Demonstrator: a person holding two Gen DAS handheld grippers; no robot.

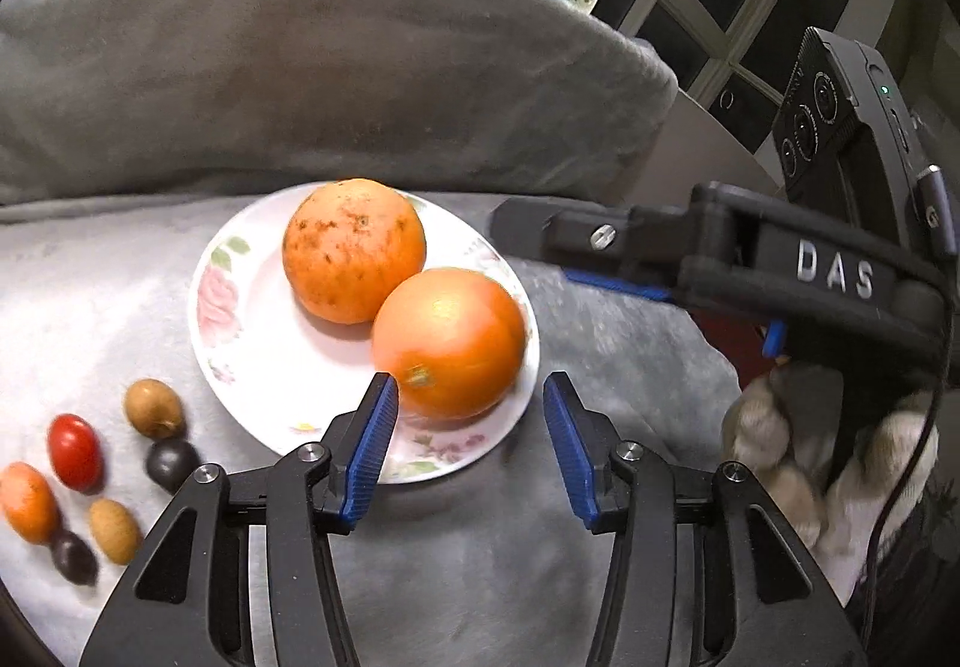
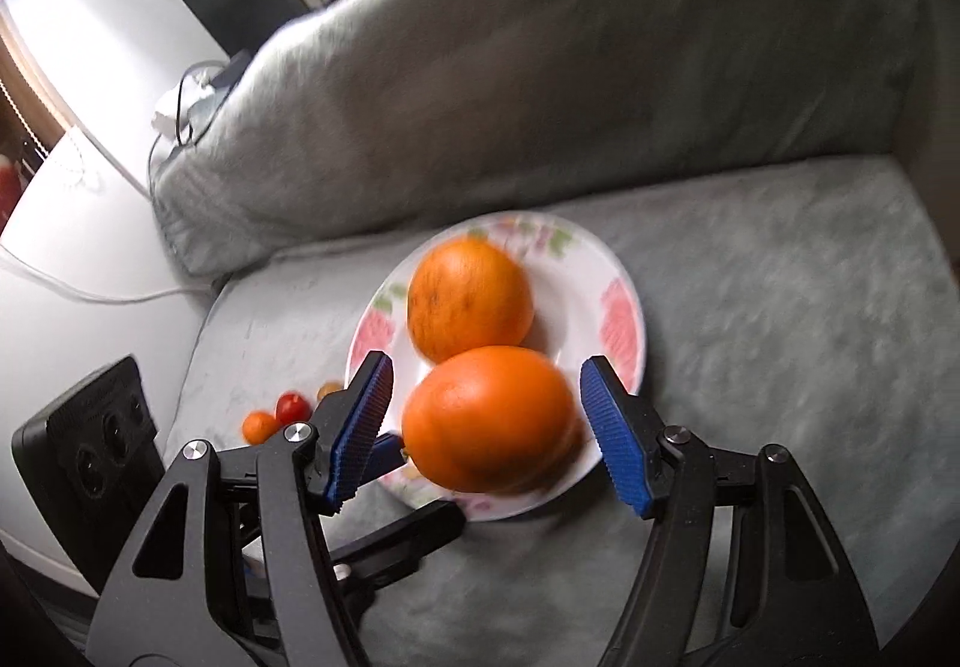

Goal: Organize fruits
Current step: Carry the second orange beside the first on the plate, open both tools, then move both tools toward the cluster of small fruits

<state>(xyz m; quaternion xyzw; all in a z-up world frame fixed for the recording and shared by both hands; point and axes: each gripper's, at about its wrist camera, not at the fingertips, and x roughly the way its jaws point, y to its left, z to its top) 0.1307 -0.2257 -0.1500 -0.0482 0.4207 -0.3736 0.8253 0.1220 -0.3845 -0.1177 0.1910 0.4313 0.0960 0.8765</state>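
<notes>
From the left wrist, the left gripper (image 1: 471, 400) stands apart and empty just near the plate (image 1: 240, 343), where two oranges (image 1: 354, 250) touch; small fruits (image 1: 75, 451) lie left on the grey cover (image 1: 600, 355). From the right wrist, the right gripper (image 2: 486, 391) is apart around the near orange (image 2: 489, 418) without pressing, and the left gripper's arm crosses below it.

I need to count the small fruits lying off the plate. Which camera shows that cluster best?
The left wrist view: the small fruits lie in plain sight on the grey cover, left of the plate, seven countable. The right wrist view shows only about three, small and partly hidden behind a gripper finger.
</notes>
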